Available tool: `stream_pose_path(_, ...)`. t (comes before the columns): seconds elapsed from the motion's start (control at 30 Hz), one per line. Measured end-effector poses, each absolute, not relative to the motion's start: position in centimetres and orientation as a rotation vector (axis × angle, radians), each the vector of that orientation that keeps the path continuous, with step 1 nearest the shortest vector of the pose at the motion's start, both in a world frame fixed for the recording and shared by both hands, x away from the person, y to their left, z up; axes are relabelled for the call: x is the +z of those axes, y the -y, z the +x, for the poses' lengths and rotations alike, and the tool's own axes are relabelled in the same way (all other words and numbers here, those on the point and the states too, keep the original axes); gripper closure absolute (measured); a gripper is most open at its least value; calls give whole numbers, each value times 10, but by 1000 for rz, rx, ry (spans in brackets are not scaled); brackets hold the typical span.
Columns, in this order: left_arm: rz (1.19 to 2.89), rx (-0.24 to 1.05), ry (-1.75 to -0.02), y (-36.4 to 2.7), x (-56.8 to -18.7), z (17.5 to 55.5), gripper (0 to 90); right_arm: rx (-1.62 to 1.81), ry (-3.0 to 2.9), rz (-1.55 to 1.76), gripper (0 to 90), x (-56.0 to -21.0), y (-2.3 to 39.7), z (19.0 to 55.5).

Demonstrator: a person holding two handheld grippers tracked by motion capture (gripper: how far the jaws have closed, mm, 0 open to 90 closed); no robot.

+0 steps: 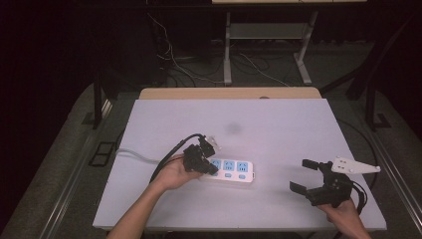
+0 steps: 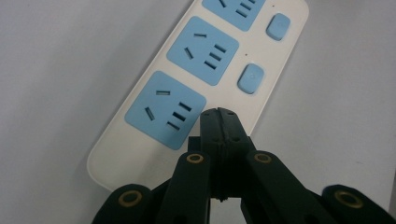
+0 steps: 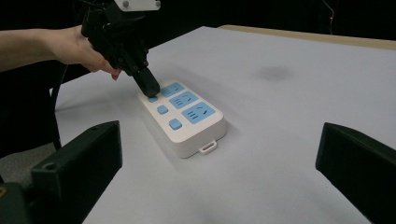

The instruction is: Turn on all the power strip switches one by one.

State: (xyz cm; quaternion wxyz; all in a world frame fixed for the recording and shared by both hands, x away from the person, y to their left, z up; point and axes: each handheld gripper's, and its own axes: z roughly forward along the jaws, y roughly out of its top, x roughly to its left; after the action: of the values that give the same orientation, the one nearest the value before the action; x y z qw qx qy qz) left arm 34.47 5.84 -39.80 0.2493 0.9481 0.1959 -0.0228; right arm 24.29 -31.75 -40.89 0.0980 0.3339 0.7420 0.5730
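Fingertips of the left gripper (image 2: 218, 122) were pressed together with nothing between them, their joined tip set down on the power strip (image 2: 196, 84) at the switch button (image 3: 152, 99) beside the first blue socket (image 2: 165, 110). From the right gripper view that tip covered most of the button, so touching seemed likely, though whether the button had actually been pushed in could not be told. The hand (image 1: 175, 173) behind the left gripper lay just at the cord end of the strip, its forearm running back toward the near edge of the table (image 1: 278, 124).

The strip itself lay flat on the table with its three sockets facing up. The other two buttons (image 2: 251, 78), further along the strip from the gripper tip, were untouched. A grey cord (image 1: 134, 154) left the strip's end on the left-hand side and ran off the table edge.

Well apart from the strip, toward its free end, the right gripper (image 1: 303, 175) hovered with its jaws spread wide and empty, pointing at the strip.

By my reading, the work was at its first switch: one button under the tip, two more along the strip yet to be reached, if all were meant to be pressed.
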Motion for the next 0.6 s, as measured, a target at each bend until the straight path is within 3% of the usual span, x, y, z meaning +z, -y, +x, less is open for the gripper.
stream_pose_path(0.6,2577,-52,-470,-37,-374,344,900,1699,-2194,989,5,-409,318,242)
